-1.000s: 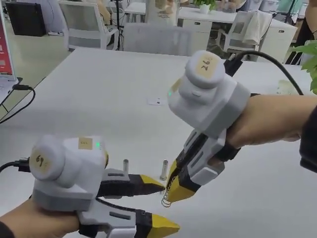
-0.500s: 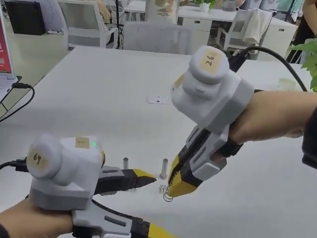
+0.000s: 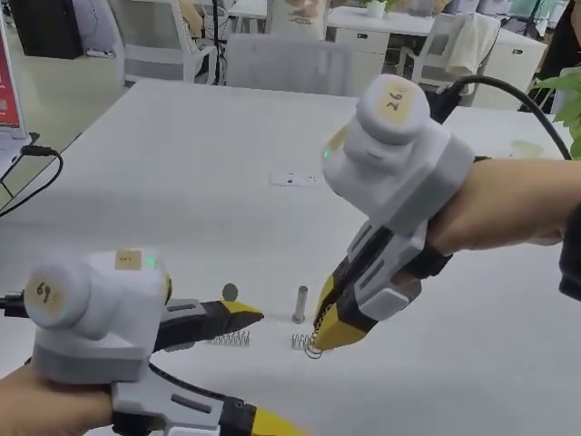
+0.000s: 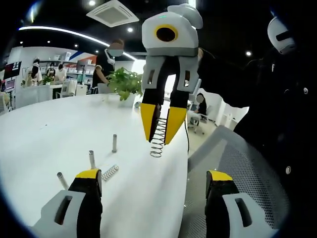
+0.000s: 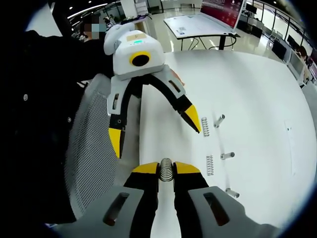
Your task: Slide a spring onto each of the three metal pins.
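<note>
While the three pins [image 4: 114,143] stand bare (two loose springs [image 5: 209,164] lie beside the middle pin [image 5: 227,155]), my right gripper [image 4: 162,126] pinches one spring [image 4: 158,141], left gripper [image 4: 153,174] jaws spread.

From above the near edge of the white table [image 3: 163,173], the head view looks down close over both hands and out toward the office chairs [image 3: 168,45] at the far side. The left gripper view sits low at the near left and faces right, with the right gripper [image 4: 158,131] close ahead. The right gripper view looks down and leftward past the spring [image 5: 166,169] at its own jaw tips to the left gripper [image 5: 156,136]. All three views share the metal pins [image 3: 300,304] and the loose spring [image 3: 227,339].
</note>
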{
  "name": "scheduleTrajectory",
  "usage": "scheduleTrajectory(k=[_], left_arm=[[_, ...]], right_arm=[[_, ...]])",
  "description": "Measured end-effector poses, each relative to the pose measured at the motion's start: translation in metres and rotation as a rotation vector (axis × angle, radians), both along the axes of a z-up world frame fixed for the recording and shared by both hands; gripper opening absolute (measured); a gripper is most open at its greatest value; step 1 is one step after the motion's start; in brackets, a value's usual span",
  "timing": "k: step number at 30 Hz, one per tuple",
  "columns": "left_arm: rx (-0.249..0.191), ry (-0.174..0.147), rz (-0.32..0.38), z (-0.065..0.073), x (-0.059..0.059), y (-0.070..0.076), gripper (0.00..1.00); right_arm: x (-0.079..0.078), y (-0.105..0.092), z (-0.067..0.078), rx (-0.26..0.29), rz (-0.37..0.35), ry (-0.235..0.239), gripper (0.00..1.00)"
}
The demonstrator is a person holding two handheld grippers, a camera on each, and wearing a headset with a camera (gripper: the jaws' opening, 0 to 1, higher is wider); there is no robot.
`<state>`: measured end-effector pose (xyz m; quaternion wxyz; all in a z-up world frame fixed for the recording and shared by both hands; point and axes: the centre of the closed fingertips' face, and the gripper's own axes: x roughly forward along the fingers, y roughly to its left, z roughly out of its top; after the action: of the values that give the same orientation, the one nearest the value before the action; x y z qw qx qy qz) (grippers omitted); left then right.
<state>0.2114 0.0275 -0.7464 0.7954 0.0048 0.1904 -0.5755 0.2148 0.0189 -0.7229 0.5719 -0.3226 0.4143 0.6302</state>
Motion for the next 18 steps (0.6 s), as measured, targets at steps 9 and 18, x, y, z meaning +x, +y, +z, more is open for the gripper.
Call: scheduleTrajectory(k=[9, 18], left_arm=[[0.017, -0.01, 0.073, -0.008, 0.005, 0.02, 0.85], [0.018, -0.021, 0.144, -0.009, 0.014, 0.039, 0.86]], right_arm=[[0.002, -0.004, 0.0, -0.004, -0.011, -0.005, 0.08], [0.005, -0.011, 0.0, -0.011, -0.028, -0.007, 0.08]])
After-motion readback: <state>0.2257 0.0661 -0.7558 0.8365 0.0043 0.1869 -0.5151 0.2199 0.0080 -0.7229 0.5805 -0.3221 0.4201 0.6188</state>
